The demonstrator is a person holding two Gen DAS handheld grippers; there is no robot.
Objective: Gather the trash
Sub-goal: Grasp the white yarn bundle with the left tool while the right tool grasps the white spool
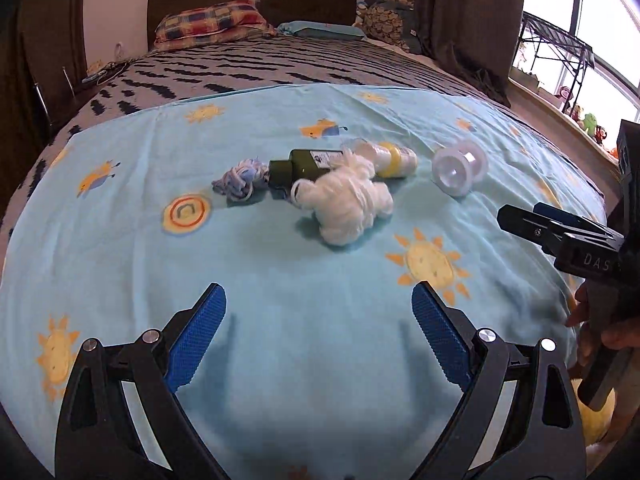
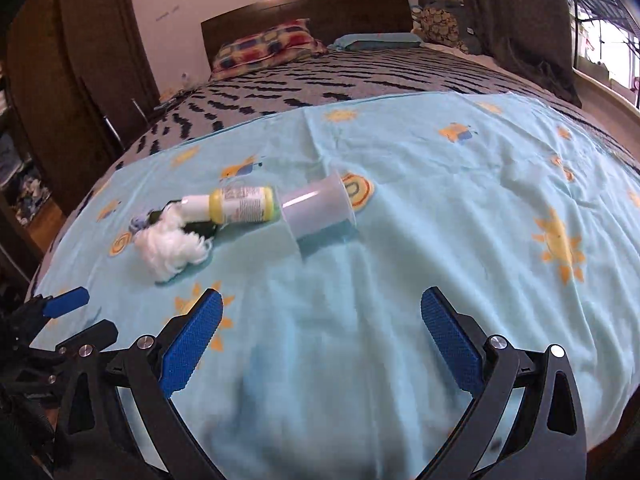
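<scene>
A dark green bottle [image 1: 306,165] lies on its side, with a white yarn clump [image 1: 347,204] touching it at 4 o'clock, a blue-white yarn tangle [image 1: 239,182] at 9, a yellow-banded bottle [image 1: 390,157] and clear plastic cup [image 1: 460,168] at 3.

Dark green bottle [image 2: 200,226] mostly hidden behind white yarn [image 2: 170,248].

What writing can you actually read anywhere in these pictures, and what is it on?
"DAS": white letters on the black body of the right gripper, cut off by a hand.
Green bottle: white label, print too small to read.
Yellow-and-white bottle: label print too blurred to read.
Nothing else legible.
</scene>
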